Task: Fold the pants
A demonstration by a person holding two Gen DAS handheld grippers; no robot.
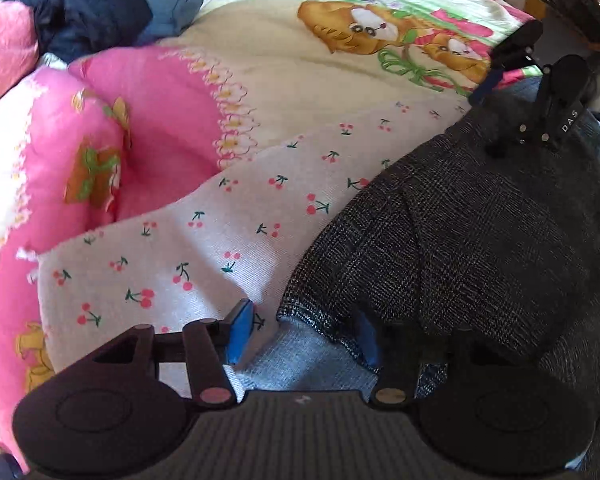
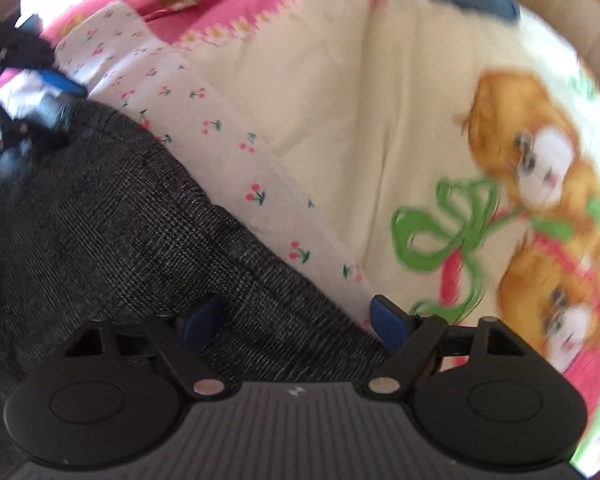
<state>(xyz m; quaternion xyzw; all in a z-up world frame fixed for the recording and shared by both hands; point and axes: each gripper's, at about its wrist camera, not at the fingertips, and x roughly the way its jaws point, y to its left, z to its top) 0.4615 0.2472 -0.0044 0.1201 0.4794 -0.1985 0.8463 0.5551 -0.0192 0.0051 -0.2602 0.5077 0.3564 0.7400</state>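
Left wrist: left tool (image 1: 304, 330) and right tool (image 2: 296, 322) each straddle dark pants (image 1: 460, 240) edge on bed quilt (image 1: 300, 80), jaws partway, grip unclear

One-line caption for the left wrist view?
Left gripper straddles the edge of dark checked pants on a cherry-print quilt; right gripper beyond.

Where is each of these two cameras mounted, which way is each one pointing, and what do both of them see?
Left wrist: sits on the left gripper, looking steeply down along its blue-padded fingers at the hem of the dark plaid pants on a cartoon bedspread; the right gripper shows at upper right.
Right wrist: sits on the right gripper, looking down over the pants' edge and the bedspread; the left gripper shows blurred at upper left.
Shared: the pants, bedspread and cherry-print cloth, plus each other's gripper.
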